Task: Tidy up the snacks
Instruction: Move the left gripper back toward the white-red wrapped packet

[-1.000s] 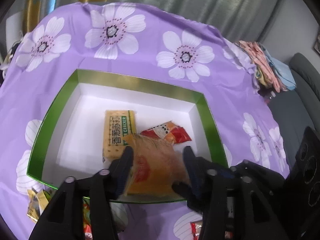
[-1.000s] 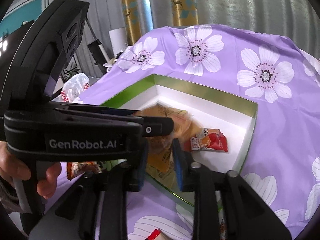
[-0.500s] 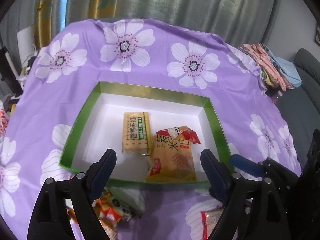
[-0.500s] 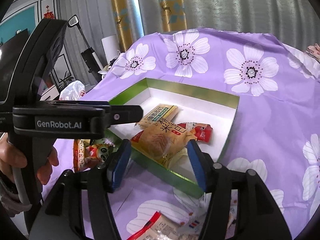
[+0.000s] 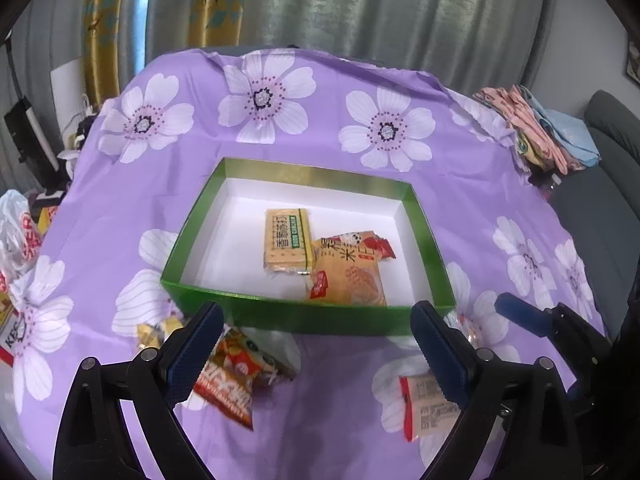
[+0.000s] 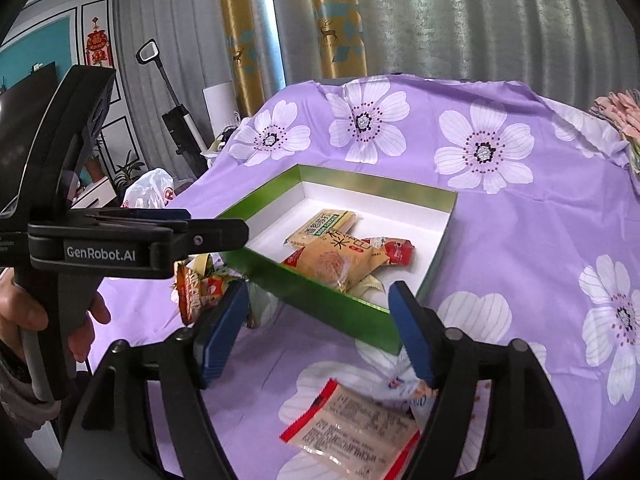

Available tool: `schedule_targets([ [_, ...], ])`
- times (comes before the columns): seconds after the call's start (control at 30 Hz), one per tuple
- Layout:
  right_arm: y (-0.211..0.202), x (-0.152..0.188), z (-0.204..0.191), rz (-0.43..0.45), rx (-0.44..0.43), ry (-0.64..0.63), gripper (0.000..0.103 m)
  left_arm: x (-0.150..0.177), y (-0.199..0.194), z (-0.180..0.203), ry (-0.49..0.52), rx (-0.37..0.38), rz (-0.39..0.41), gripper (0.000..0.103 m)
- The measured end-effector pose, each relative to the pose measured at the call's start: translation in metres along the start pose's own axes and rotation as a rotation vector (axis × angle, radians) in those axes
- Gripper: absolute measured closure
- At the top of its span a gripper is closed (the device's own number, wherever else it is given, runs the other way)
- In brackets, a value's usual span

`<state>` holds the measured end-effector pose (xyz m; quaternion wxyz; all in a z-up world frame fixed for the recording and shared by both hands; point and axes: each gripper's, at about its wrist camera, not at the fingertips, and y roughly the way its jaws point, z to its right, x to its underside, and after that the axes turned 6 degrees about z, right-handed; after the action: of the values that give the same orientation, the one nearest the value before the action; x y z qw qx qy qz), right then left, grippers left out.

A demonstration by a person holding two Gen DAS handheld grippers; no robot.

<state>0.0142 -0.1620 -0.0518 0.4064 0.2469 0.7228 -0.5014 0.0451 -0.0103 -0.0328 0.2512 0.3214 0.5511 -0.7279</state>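
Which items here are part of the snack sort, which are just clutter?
Job:
green box
cracker pack, orange rice-cake pack and red packet, all inside it
loose snack packets on the cloth outside: orange, red-edged

Clutter:
folded clothes
white plastic bag
upright vacuum
curtains

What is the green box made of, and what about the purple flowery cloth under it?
The green box looks like cardboard with a shiny coated outside and plain matte white inside; its walls are thin, straight and sharply folded at the corners. The purple cloth looks like thin, smooth fabric, perhaps polyester: it has a slight sheen and soft wrinkles at its edges.
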Motion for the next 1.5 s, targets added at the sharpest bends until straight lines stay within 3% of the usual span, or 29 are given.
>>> schedule_targets([
  [0.43, -0.032, 0.016, -0.005, -0.009, 0.028, 0.011, 0.023, 0.022, -0.025, 0.012, 0.023, -0.002, 0.0, 0.008],
  [1.03, -0.048, 0.054, 0.012, -0.082, 0.076, 0.073, 0.023, 0.058, -0.016, 0.019, 0.009, 0.012, -0.113, 0.008],
  [1.5, -0.037, 0.096, 0.036, -0.179, 0.06, 0.173, 0.027, 0.09, 0.02, 0.043, -0.038, 0.18, -0.272, 0.008],
])
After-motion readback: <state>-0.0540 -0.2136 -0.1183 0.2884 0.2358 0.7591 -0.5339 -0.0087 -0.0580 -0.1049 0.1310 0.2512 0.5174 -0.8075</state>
